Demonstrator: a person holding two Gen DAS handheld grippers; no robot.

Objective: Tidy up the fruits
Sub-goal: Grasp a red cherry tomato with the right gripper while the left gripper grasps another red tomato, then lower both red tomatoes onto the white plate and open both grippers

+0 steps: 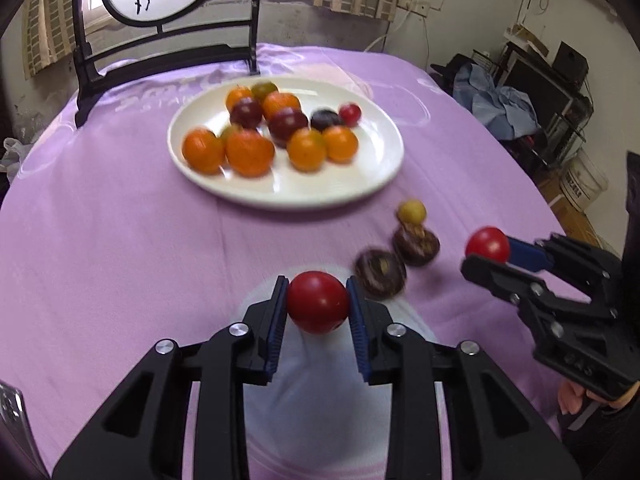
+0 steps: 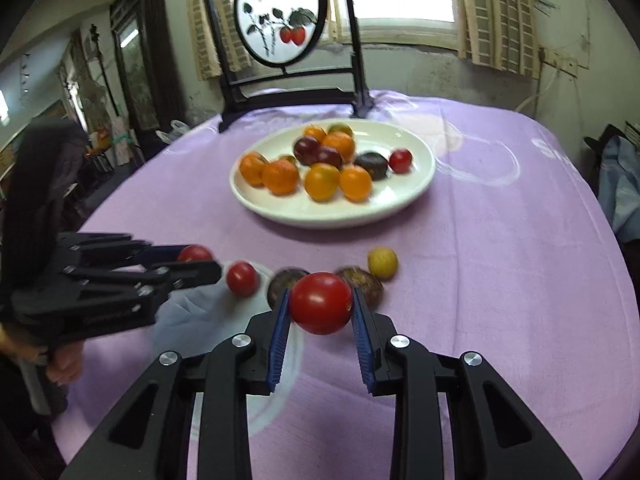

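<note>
each hand-held gripper is squeezed shut on a red tomato, left (image 1: 318,307) and right (image 2: 320,309), lifted off the purple tabletop (image 1: 120,248). they are likely going to the white plate (image 1: 384,176), where the other fruits sit

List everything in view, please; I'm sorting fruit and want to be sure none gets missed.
Plate: one, white, mid-table.
Tangerines: about eight, orange, two greenish, on plate.
Plums: two, dark red, on plate.
Dark fruit: one, purple-black, on plate.
Cherry tomato: one, red, plate's right side.
Loose tomato: one, red, on cloth.
Brown fruits: two, dark brown, on cloth.
Yellow fruit: one, yellow, on cloth beside them.
Held tomatoes: two, red, one per gripper.
Tablecloth: one, lilac.
Table screen: one, black frame, behind plate.
Left gripper: black, blue pads, shut on tomato.
Right gripper: same, shut on tomato.
</note>
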